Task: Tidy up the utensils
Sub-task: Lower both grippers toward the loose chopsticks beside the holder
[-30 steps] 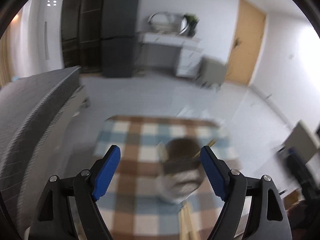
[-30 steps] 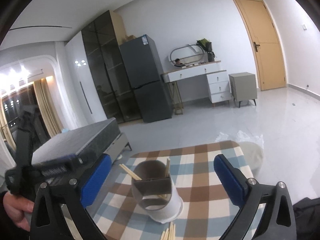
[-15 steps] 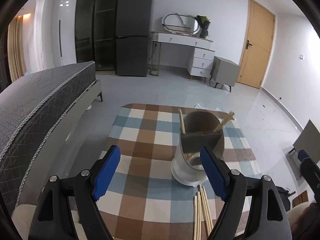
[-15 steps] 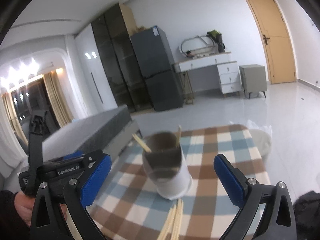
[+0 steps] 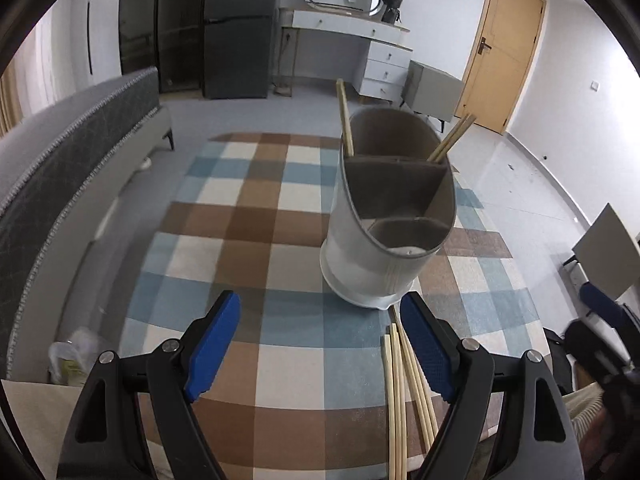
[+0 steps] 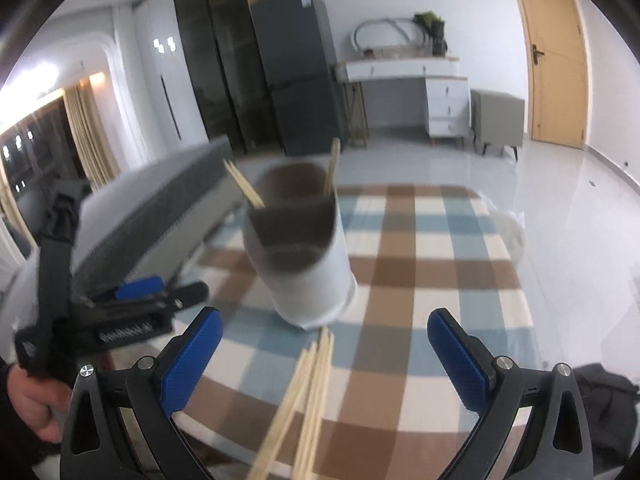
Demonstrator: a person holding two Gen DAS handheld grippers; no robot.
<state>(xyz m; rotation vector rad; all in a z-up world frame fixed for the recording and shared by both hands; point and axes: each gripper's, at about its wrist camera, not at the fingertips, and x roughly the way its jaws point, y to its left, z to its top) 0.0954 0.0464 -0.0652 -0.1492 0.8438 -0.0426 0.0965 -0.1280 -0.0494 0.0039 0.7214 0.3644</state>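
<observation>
Lying loose beside the holder (image 5: 384,240), chopsticks (image 5: 404,392) touch the left gripper (image 5: 320,344); both grippers gape, right gripper (image 6: 326,354) above them.

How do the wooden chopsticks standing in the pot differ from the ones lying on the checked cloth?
The chopsticks in the divided white holder stand tilted, leaning apart against opposite sides of its back compartment. The loose chopsticks lie flat in a bundle on the checked tablecloth, in front of the holder. Both look like pale wood.
</observation>
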